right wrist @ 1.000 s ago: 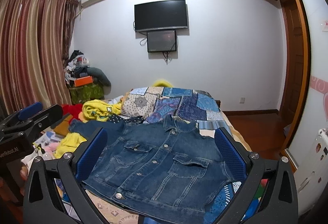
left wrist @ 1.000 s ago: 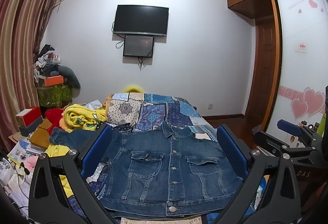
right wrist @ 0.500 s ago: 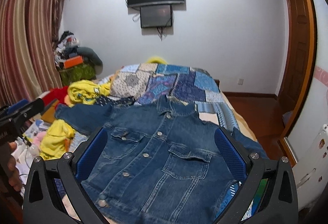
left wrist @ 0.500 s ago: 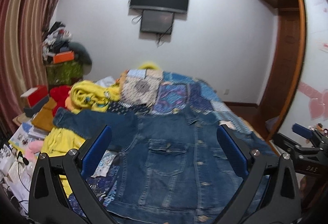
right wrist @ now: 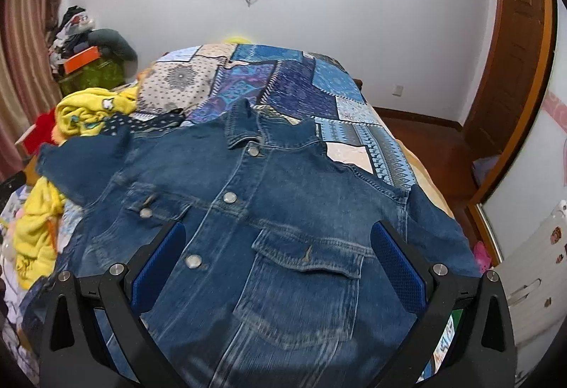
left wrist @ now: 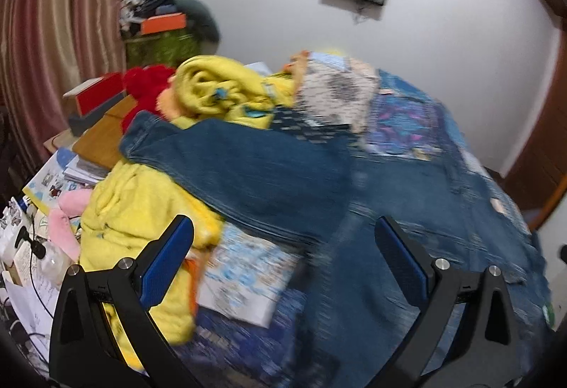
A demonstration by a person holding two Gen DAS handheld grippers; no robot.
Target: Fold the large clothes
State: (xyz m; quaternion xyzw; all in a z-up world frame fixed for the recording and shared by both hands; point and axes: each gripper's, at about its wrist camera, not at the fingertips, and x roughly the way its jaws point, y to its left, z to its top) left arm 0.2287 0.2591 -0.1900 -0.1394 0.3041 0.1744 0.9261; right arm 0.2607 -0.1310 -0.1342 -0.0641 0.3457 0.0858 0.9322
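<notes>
**On the bed: denim jacket laid flat, sleeves not yet folded**

At the far left, a yellow garment (left wrist: 141, 203) is heaped beside the bed, and the denim jacket (right wrist: 269, 221) has its left sleeve (left wrist: 226, 157) draped across that pile. The left gripper (left wrist: 280, 246) hangs spread and empty, near that sleeve. Centre, the jacket lies front-up and buttoned on the patchwork quilt (right wrist: 294, 86). To the right, the right gripper (right wrist: 276, 253) is also spread wide, above the chest pocket (right wrist: 304, 267), holding nothing. Judged step: approach. Next, each gripper probably needs to pinch a sleeve and bring it inward.
</notes>
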